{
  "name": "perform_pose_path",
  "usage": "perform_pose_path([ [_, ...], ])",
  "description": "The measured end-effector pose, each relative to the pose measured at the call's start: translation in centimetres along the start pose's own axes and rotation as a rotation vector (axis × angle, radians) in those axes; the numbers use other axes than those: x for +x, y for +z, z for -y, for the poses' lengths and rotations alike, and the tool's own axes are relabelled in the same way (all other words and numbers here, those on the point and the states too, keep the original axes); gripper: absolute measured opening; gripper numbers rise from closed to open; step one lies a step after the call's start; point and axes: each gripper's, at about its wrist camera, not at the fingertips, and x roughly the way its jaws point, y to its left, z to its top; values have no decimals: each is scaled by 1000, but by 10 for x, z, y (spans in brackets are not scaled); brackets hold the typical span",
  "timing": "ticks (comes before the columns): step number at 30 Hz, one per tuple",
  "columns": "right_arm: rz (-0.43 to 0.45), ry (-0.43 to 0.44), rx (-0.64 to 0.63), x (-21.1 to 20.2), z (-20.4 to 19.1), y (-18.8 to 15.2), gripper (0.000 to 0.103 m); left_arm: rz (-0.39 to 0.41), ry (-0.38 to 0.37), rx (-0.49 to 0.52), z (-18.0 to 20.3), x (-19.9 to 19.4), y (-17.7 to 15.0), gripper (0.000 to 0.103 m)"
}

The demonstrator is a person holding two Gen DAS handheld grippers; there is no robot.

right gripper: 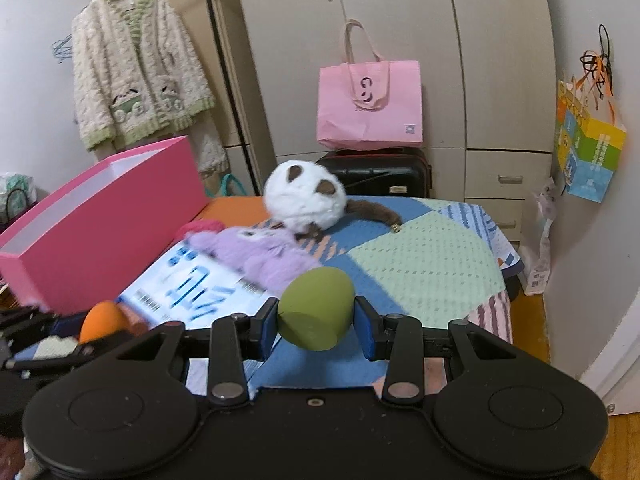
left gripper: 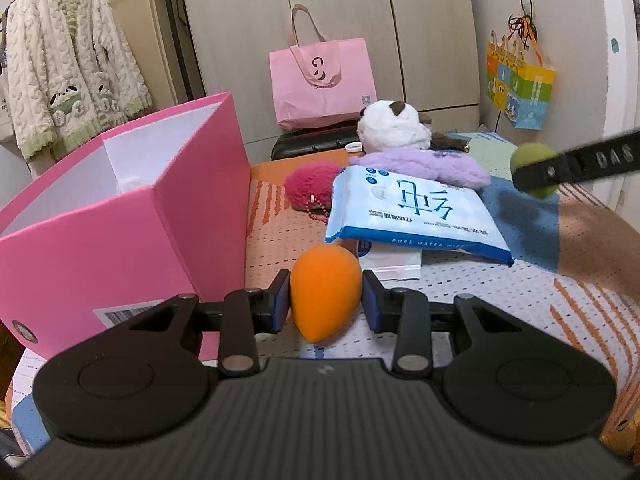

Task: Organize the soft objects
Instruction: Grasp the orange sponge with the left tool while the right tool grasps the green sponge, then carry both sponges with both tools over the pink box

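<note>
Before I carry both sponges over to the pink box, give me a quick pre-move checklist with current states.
1. Left tool grips the orange egg-shaped makeup sponge: ok, pads touch both its sides.
2. Right tool grips the olive-green egg-shaped makeup sponge: ok, held between the pads, above the bedspread.
3. Open pink cardboard box ready to receive: ok, top open, white interior visible.
4. Room inside the box: cannot tell, something white lies at the bottom, the rest hidden.
5. Left path to the box: ok, the box stands directly to its left.
6. Right path: not ok, the blue-and-white wet-wipes pack and lilac plush toy lie between; lift over them.
</note>
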Motion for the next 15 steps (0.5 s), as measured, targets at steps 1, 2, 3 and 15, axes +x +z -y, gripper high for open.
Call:
perform_pose_path([
  [1,-3,7,-4,-3,-3,-2,45,-2,-6,-7,-2,-1,1,35],
  [2,-6,15,-7,-6,-6,-4,45,-6,-15,-16,-4,-3,0,35],
  [3,-11,26,-9,-9,-10,-7,45,-9,-20,-24,-6,-4,0,35],
  [15,-45,87,-61,-39,-53,-32,45,-49,-94,-88,-30,-29,-5,35],
])
